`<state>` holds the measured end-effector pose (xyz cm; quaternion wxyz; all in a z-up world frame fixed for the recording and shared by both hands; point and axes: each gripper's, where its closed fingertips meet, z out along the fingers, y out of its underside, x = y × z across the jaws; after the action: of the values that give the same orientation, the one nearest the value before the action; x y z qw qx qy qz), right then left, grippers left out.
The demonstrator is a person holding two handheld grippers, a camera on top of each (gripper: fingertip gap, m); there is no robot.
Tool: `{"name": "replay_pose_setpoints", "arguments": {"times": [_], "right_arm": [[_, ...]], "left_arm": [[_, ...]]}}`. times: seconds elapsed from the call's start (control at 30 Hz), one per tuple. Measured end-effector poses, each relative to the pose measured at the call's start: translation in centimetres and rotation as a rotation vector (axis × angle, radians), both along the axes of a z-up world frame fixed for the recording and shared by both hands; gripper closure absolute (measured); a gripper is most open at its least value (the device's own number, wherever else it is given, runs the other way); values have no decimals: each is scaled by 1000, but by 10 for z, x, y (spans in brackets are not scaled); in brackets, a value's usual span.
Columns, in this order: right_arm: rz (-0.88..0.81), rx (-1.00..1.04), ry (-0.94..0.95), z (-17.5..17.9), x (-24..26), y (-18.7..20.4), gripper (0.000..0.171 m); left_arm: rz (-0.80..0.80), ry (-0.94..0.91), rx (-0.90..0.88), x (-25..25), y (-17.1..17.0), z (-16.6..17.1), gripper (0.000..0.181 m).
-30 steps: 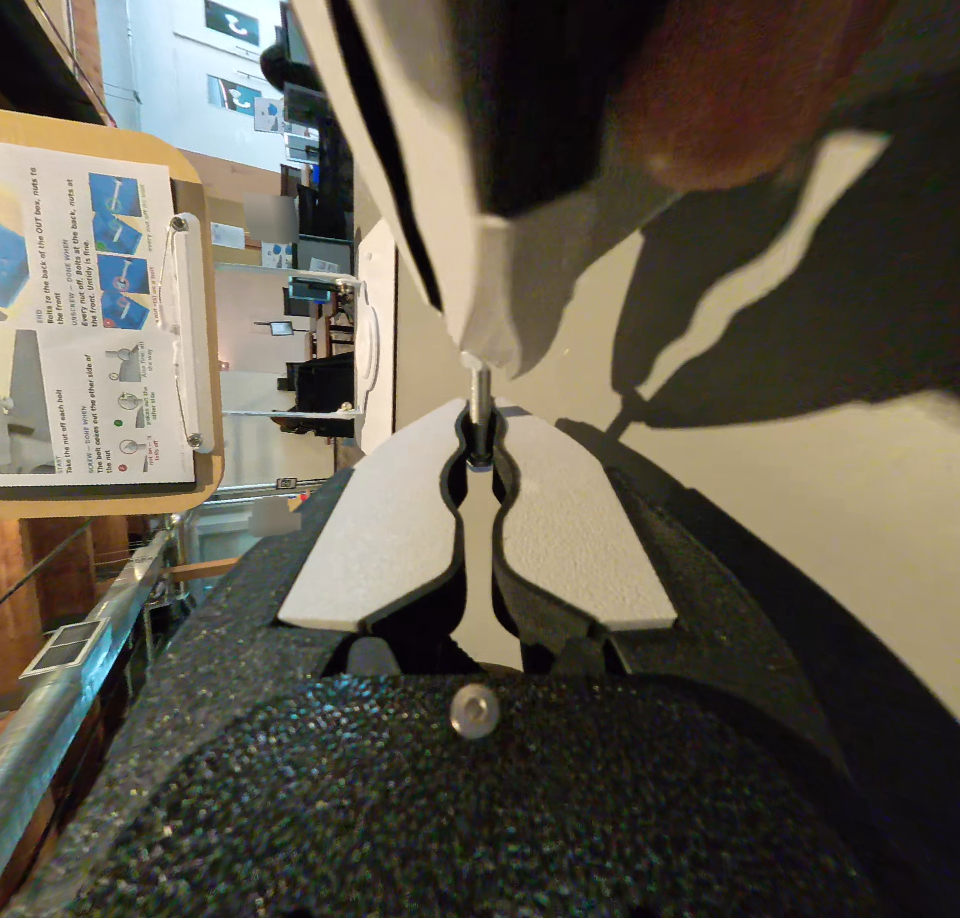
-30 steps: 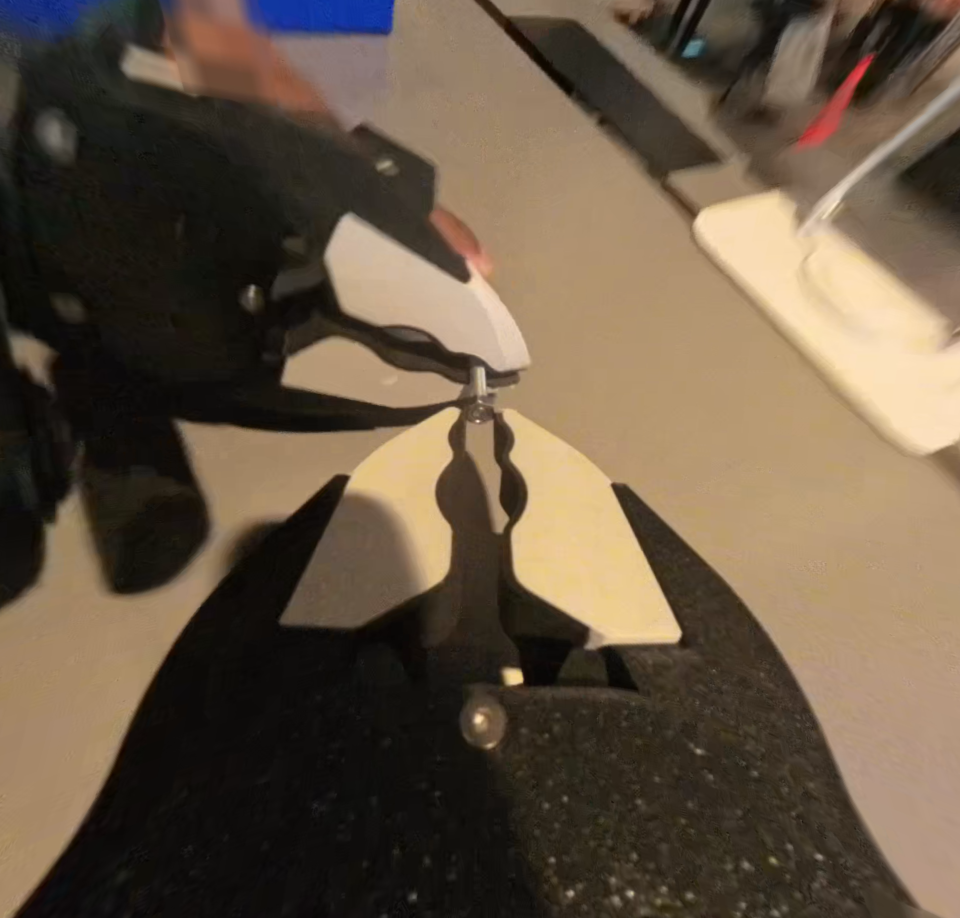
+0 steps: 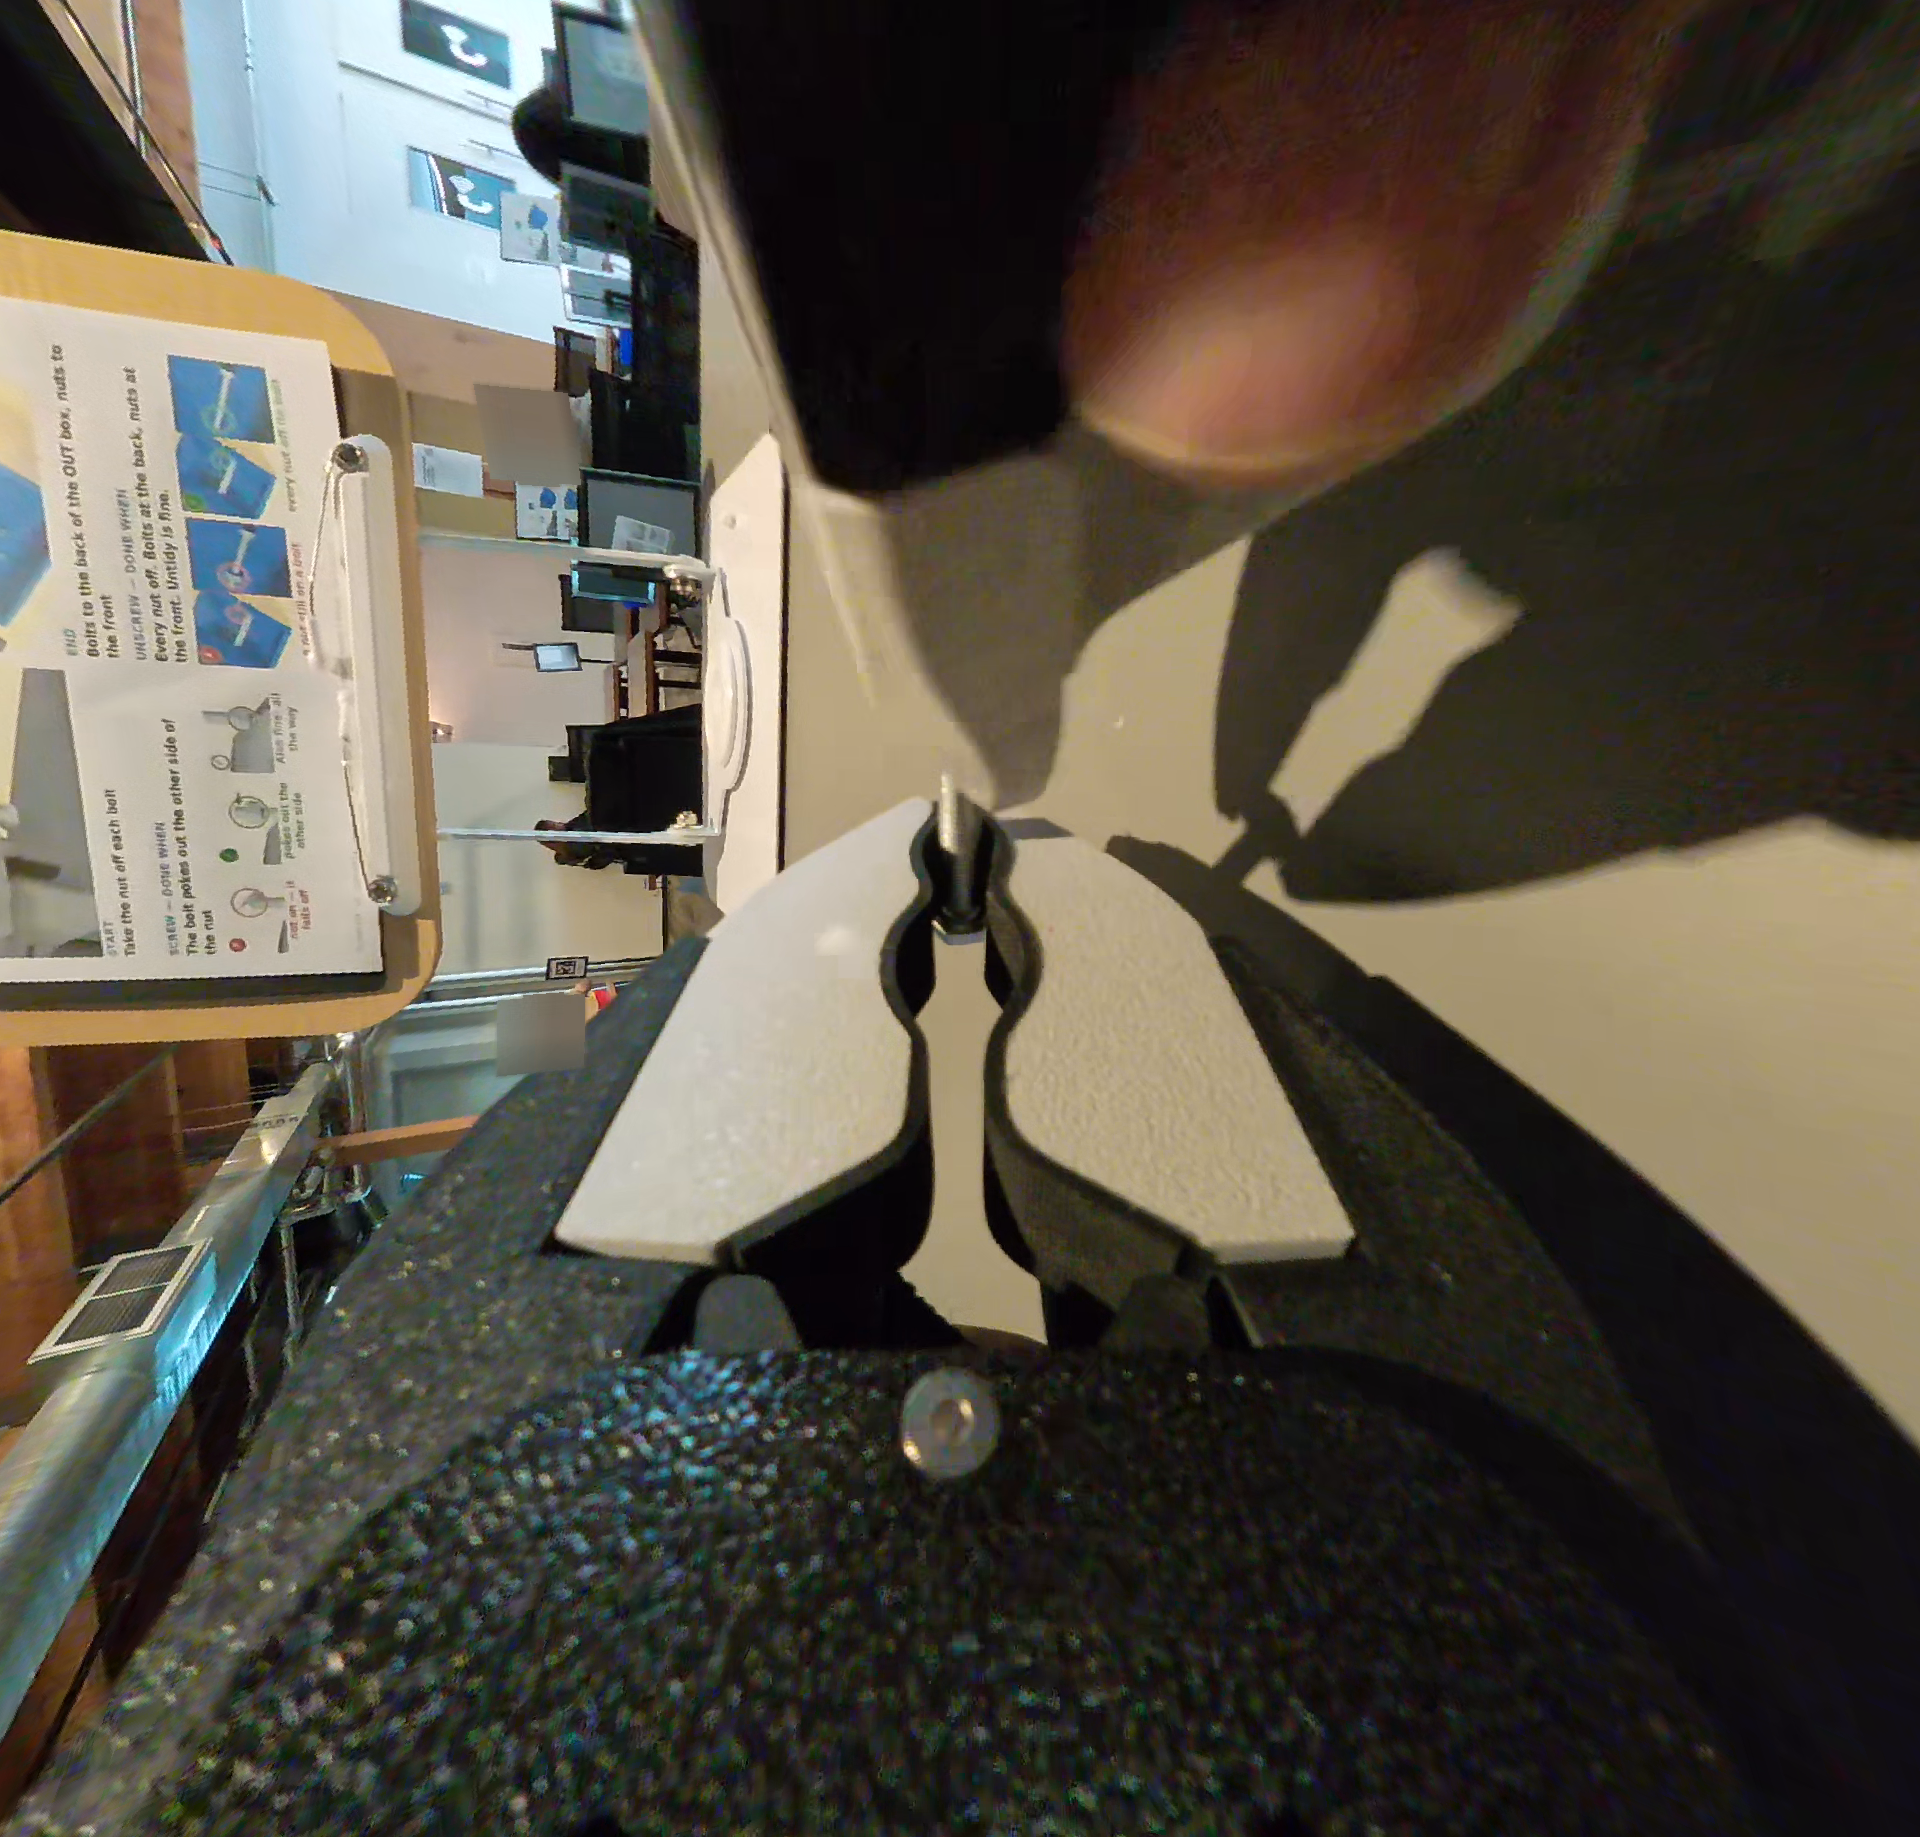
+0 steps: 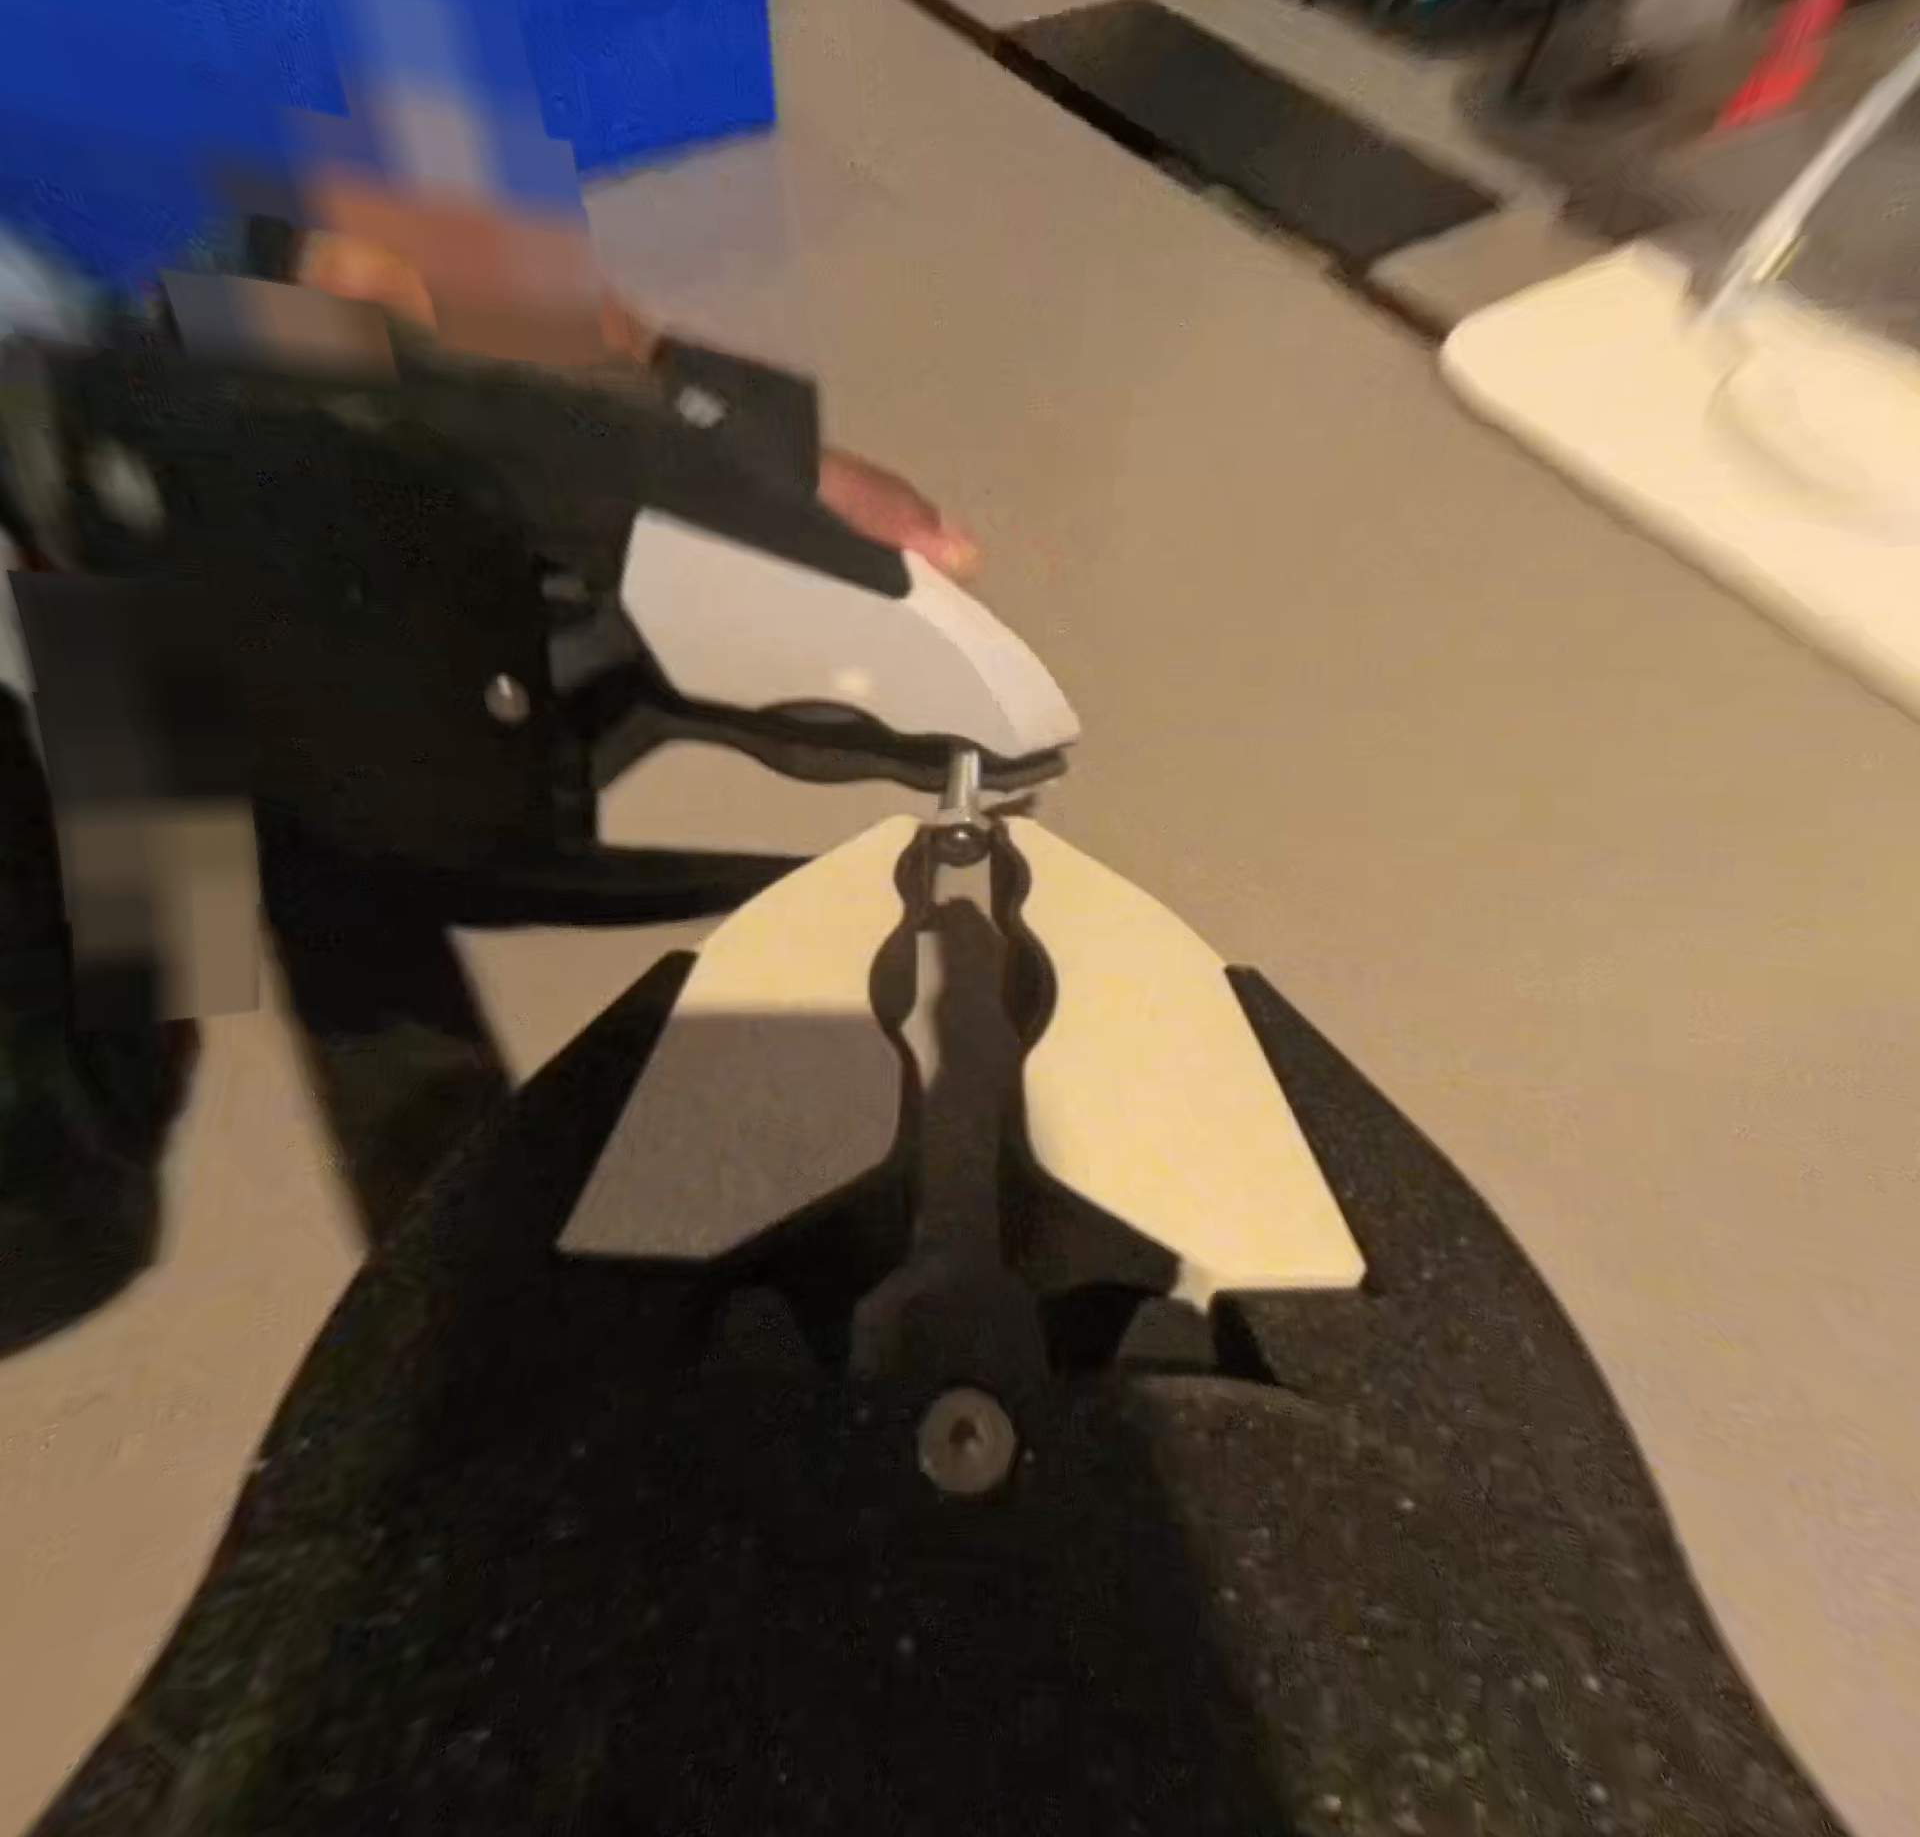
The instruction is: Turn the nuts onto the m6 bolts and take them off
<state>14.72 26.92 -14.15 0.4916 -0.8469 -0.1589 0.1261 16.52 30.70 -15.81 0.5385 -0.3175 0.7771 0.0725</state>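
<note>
Bolt and nut sit caught between the two grippers, held up above the pale bench. In the left wrist view, the left gripper has its jaws drawn narrow around the threaded shaft, pinching it right at the tips. The shaft runs straight on into the tip of the right gripper, which hangs over it, blurred, with a person's finger pressed on its black body.

From the right wrist view, the right gripper has its jaws closed to a narrow gap on the nut at their very tips. Just past them a short length of bolt shows, going into the closed tips of the left gripper, which comes in sideways from the left with fingertips showing behind it.

Farther off on the bench stands a white base plate with a thin metal rod rising from it. Beyond the bench edge, in the left wrist view, a wooden board carries a printed instruction sheet.
</note>
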Motion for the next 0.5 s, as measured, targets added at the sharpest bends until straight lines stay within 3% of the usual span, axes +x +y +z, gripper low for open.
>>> {"name": "replay_pose_setpoints", "arguments": {"times": [0.03,0.1,0.2,0.3,0.43,0.5], "right_arm": [[-6,-42,147,2,-2,-1,161],[10,-86,290,2,0,-2,160],[74,-28,220,6,3,-1,156],[120,103,-50,10,8,0,144],[170,265,-531,7,11,-1,142],[183,305,-644,5,9,-1,142]], "left_arm": [[-1,-2,-4,0,0,0,177],[-2,-6,-13,0,-1,0,177],[1,-9,-20,1,-1,0,177],[5,-10,-26,0,1,0,177],[6,-13,-29,0,1,1,177],[3,-10,-26,0,0,0,177]]}}
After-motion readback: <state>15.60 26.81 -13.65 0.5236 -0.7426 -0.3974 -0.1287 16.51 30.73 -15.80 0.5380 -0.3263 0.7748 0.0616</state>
